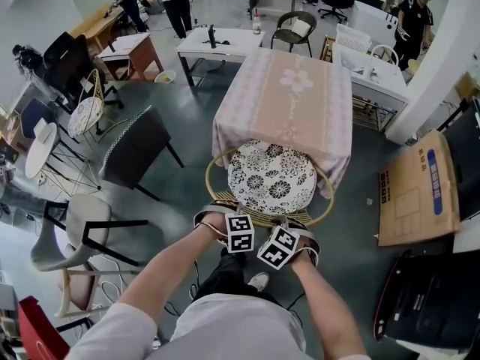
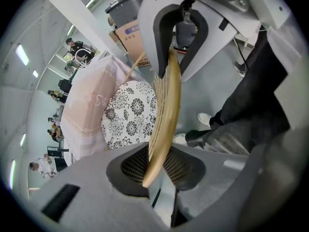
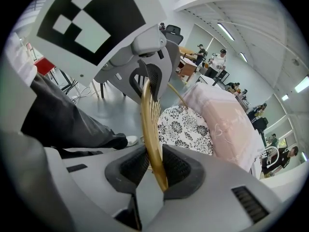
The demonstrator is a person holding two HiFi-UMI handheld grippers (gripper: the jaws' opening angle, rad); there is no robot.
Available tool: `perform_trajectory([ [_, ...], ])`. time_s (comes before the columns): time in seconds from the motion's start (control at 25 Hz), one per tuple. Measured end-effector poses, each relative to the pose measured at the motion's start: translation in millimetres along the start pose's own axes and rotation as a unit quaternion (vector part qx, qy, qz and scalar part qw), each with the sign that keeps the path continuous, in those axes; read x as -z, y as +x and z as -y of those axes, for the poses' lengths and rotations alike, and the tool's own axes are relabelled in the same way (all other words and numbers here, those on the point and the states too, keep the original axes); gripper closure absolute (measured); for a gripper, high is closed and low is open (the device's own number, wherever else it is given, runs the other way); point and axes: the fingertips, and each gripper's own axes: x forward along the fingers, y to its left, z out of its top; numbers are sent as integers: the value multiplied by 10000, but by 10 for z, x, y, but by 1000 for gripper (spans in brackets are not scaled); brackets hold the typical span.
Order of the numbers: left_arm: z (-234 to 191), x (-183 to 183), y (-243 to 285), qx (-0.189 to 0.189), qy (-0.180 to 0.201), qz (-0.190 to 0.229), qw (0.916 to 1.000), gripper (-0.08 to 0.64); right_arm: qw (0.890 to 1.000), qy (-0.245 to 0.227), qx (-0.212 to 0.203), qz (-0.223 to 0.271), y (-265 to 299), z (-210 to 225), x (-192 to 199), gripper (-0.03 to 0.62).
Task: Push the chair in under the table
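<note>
Close to my body, the grip: my left gripper and right gripper sit side by side on the chair, both pointing steeply down.
Left gripper: its own view shows it clamped on the golden back rim, which runs straight through between the pads.
Right gripper: it is clamped on the same back rim, with woven slats showing just behind the pads.
Why held so: I judge that two grips near the middle of the back let me push squarely, so the chair does not swing to one side.
Chair position: the floral cushion is already partly beneath the tabletop, while the back stays out on my side.
In the way: the pink cloth hangs over the front of the cushion and hides the table legs, so I cannot tell how much room the round hoop has.
Left side: a dark chair and a grey chair stand well apart from my path.
Right side: a cardboard box lies flat on the floor, clear of the chair.
Far: a white desk, a black chair and people standing lie beyond the tabletop.
</note>
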Motion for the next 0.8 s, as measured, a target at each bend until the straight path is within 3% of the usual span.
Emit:
perform_trajectory([
  [0.8, -700, -28, 220, -35, 163, 137, 9998, 480, 10000, -42, -37, -30, 265, 652, -135, 522],
])
